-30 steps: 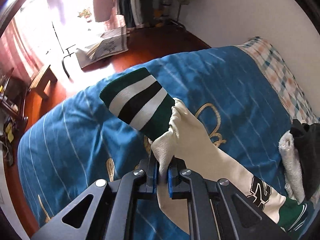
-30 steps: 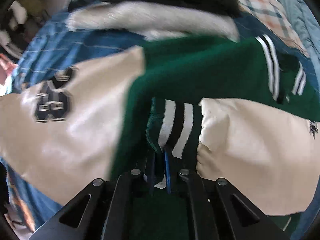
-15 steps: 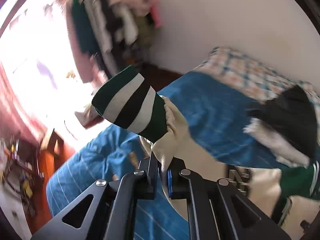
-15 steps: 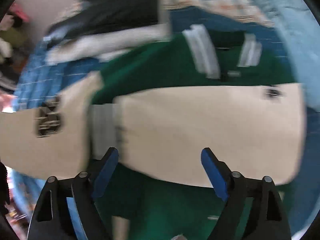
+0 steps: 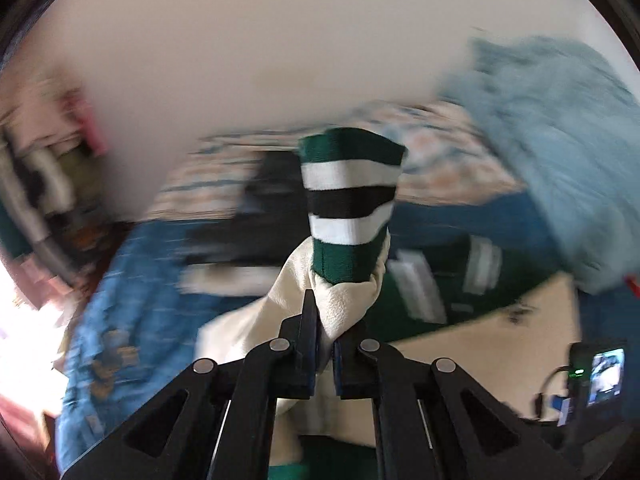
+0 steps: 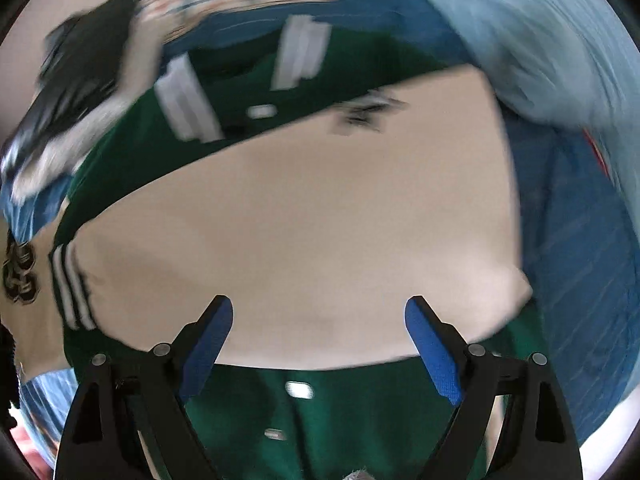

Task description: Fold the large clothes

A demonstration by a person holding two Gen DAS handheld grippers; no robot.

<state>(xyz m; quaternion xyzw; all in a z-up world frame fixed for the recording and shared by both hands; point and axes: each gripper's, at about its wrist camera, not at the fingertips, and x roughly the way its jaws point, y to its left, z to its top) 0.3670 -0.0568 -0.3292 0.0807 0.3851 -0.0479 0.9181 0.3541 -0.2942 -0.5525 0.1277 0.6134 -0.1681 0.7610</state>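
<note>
Above the bed [image 6: 580,240], left gripper [image 5: 324,354] jaws pinch the sleeve [image 5: 340,304], cuff upward; right gripper [image 6: 318,344] gapes empty over the jacket [image 6: 280,220].

White wall [image 5: 280,60], blue bedspread [image 5: 132,280], bright window [image 5: 24,320]

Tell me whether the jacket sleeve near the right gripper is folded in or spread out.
Folded in. The cream sleeve lies flat across the green jacket body, its striped cuff resting on the green fabric. The right gripper is open above it.
</note>
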